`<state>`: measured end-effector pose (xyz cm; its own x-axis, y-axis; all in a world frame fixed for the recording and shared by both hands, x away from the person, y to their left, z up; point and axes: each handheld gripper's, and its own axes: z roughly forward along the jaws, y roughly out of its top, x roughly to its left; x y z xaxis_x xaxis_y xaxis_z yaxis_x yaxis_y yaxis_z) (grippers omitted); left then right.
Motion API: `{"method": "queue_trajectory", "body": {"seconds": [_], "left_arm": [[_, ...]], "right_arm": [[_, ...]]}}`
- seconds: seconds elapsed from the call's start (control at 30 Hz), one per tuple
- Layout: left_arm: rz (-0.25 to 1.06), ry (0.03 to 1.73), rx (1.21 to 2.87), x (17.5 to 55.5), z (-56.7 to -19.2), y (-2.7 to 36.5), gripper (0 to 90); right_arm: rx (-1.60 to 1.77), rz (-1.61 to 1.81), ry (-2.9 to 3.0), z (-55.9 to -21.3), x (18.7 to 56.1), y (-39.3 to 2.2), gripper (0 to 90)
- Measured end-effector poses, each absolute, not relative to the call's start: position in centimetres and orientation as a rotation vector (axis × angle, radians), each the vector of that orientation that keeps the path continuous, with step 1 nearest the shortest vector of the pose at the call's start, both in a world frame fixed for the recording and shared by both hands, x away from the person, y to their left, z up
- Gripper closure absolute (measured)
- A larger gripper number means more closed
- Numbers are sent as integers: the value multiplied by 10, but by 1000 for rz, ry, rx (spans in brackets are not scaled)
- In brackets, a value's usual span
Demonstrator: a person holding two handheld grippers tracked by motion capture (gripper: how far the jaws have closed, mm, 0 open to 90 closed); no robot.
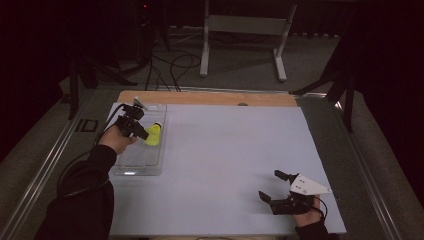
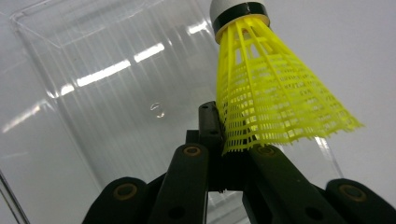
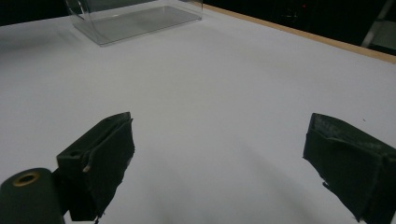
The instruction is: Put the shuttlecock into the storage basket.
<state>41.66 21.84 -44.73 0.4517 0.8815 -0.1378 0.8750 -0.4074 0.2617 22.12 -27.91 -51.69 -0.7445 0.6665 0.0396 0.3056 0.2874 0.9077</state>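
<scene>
One shuttlecock (image 2: 271, 98) is all I am handling: my left claw (image 2: 223, 140) is pinching the yellow mesh skirt at its frayed rim, jaws nearly together on that thin edge, with the white cork and its black band pointing away from me, ahead of the fingertips. In the high view the shuttlecock (image 1: 153, 134) is sitting just beyond my left claw (image 1: 141, 131), over the clear plastic tray (image 1: 161, 150) and close to its far-side wall as I look along the jaws.

I am judging the step as setting the shuttlecock down inside the tray. To do it well I am keeping the pinch light, since the mesh looks soft and a harder squeeze would crease it. I am aiming to bring the cork toward the tray floor below and ahead of the claw, away from the wall beside it, because the skirt flares wider than the cork and could catch on the rim. I would part the jaws only once the cork is resting on the floor, then back the claw straight out along its own line so the fingertips do not drag the skirt.

My right claw (image 1: 272, 186) is idling well apart on the white table (image 1: 225, 165), its jaws standing wide with nothing between them; its pads (image 3: 109, 163) are hovering above bare surface.
</scene>
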Motion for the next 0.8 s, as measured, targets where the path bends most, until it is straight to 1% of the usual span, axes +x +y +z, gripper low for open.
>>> {"method": "queue_trajectory", "body": {"seconds": [0.4, 0.5, 0.53, 0.6, 0.67, 0.73, 0.8], "left_arm": [[28, 1519, 2437, 419, -460, 213, 891], [33, 1526, 2439, 419, -459, 212, 882], [33, 1529, 2443, 419, -458, 212, 865], [43, 1545, 2442, 419, -457, 211, 790], [49, 1557, 2449, 418, -457, 210, 642], [69, 1580, 2427, 418, -455, 210, 564], [67, 1597, 2401, 417, -453, 211, 455]], "right_arm": [[880, 1440, 2213, -517, 221, -279, 85], [879, 1438, 2214, -517, 221, -279, 85], [880, 1438, 2214, -517, 221, -279, 85], [879, 1438, 2215, -517, 221, -279, 85], [880, 1437, 2216, -517, 221, -279, 85], [881, 1435, 2215, -517, 221, -279, 85], [876, 1436, 2215, -517, 221, -279, 85]]}}
